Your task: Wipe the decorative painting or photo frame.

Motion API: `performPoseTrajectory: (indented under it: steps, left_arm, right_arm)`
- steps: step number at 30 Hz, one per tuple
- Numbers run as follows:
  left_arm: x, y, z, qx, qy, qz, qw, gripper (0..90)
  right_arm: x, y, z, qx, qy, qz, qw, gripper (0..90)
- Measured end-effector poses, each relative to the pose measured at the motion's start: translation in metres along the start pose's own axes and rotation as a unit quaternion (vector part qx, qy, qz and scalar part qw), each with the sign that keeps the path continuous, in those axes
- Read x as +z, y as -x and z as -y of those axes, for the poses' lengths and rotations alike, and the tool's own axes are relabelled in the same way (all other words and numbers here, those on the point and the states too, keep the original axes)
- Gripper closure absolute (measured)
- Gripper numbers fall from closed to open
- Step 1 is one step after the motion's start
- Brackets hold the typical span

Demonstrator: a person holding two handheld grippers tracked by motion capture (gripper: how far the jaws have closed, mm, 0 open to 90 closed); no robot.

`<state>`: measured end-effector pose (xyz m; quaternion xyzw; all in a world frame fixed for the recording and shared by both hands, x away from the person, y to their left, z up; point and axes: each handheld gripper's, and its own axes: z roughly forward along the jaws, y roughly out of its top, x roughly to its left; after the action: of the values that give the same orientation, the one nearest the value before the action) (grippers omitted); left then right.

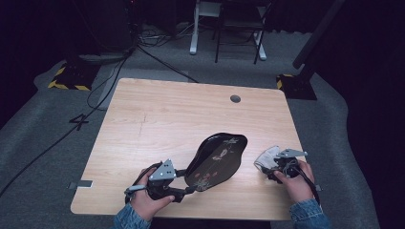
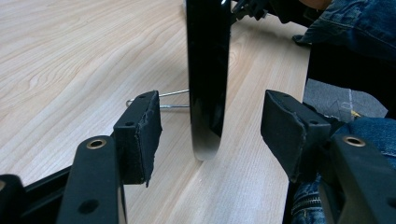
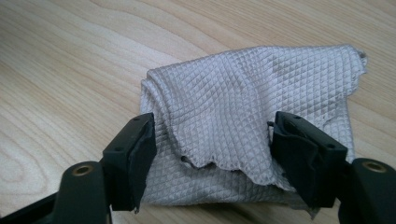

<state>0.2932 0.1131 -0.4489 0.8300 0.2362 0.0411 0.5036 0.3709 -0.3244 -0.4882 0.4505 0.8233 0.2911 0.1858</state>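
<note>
A black lacquered tray [image 1: 219, 157] with a flower pattern lies near the table's front edge, right of centre. My left gripper [image 1: 189, 184] is at its near left rim. In the left gripper view the tray's rim [image 2: 208, 70] stands between the two open jaws of the left gripper [image 2: 210, 126], with a gap on each side. A folded grey quilted cloth [image 1: 267, 156] lies to the right of the tray. My right gripper [image 1: 270, 168] is open around the cloth [image 3: 243, 102], one pad at each side of it; the right gripper [image 3: 212, 144] has not closed on the fabric.
The wooden table [image 1: 167, 114] has a round cable hole [image 1: 235, 98] at its back. A thin metal wire [image 2: 173, 100] lies on the wood behind the tray. A chair [image 1: 239, 28] and floor cables stand beyond the table.
</note>
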Motion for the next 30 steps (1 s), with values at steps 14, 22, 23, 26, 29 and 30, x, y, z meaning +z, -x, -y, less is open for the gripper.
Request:
performPoseTrajectory:
  steps: [14, 22, 23, 26, 29, 30]
  left_arm:
    - [0.0, -0.005, 0.003, -0.008, 0.003, -0.004, 1.0, 38.8]
    - [0.001, -0.005, 0.003, -0.01, 0.005, -0.004, 0.9999, 38.8]
    - [0.001, -0.005, 0.003, -0.009, 0.005, -0.004, 0.9999, 38.8]
    - [0.0, -0.003, 0.005, -0.011, 0.006, -0.003, 0.9999, 38.9]
    - [-0.003, -0.001, 0.006, -0.012, 0.011, -0.005, 0.9999, 38.9]
    - [-0.004, 0.0, 0.007, -0.013, 0.012, -0.006, 0.9998, 38.9]
  right_arm:
    - [0.003, -0.002, 0.007, 0.013, 0.035, 0.006, 0.9993, 32.0]
    - [0.0, -0.004, -0.001, 0.012, 0.013, 0.022, 0.9996, 72.7]
    - [0.0, -0.005, -0.002, 0.01, 0.012, 0.023, 0.9996, 74.1]
    - [-0.007, -0.007, -0.003, 0.023, 0.036, 0.007, 0.9991, 76.2]
    - [-0.015, -0.011, -0.004, 0.023, 0.057, 0.007, 0.9981, 76.4]
    - [-0.021, -0.013, -0.005, 0.021, 0.07, 0.008, 0.9973, 76.4]
